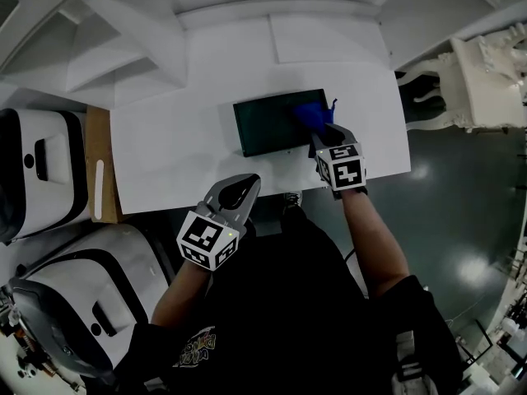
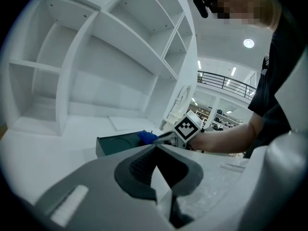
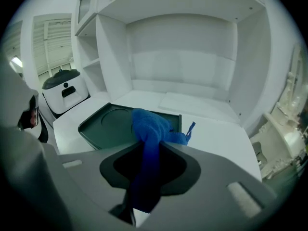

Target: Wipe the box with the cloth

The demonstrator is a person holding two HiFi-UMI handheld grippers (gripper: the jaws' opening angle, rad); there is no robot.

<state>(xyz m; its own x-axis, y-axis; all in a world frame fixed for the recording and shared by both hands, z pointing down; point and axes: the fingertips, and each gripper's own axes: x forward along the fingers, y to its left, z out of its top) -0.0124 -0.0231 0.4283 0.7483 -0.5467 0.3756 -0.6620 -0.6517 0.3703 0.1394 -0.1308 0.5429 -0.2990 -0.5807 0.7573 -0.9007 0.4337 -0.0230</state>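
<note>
Box [image 1: 268, 123]: dark green, lying flat on the white table [image 1: 181, 151], cloth on its right end.
Right tongs [image 1: 318, 132] are pinched on the blue cloth [image 1: 311, 112], whose wad rests on the box's top near the right edge. Left tongs [image 1: 239, 189] are closed on nothing, over the near table edge, well apart from the box. Wiping looks under way. To do it well, I judge: press the wad flat and sweep in overlapping passes toward the left end. Go lightly, since the unheld box may slide; the left tongs could steady it.
</note>
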